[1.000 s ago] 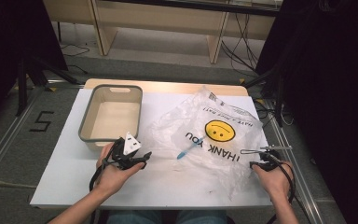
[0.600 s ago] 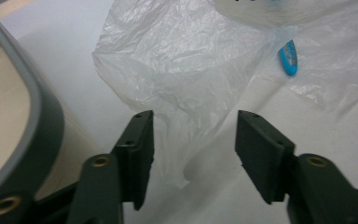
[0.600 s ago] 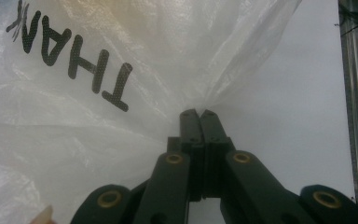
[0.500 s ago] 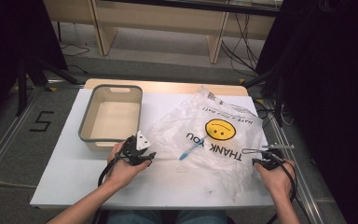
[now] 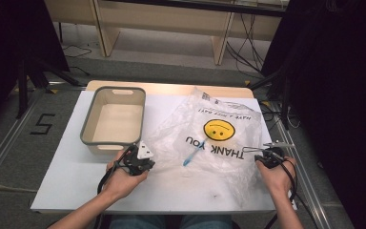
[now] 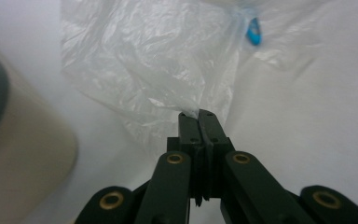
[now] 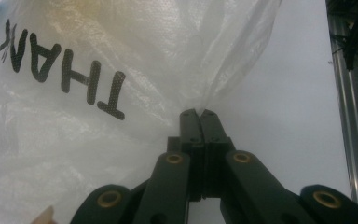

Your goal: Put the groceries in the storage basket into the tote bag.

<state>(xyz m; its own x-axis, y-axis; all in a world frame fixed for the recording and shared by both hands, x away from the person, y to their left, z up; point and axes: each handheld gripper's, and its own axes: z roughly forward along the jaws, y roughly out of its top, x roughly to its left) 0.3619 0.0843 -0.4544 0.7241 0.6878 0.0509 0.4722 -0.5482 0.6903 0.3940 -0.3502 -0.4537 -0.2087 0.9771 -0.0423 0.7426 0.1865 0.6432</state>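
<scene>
Grip step: my left gripper (image 6: pixel 198 113) has just been closing and now pinches the clear crinkly plastic bag (image 5: pixel 209 143), right gripper (image 7: pixel 198 113) pinching its other edge; next, I'd judge, lift evenly.

The plastic bag (image 5: pixel 209 138) is spread on the table (image 5: pixel 66 167), right of the bin (image 5: pixel 114 121). A small tool (image 5: pixel 190 155) is enclosed in it.
</scene>
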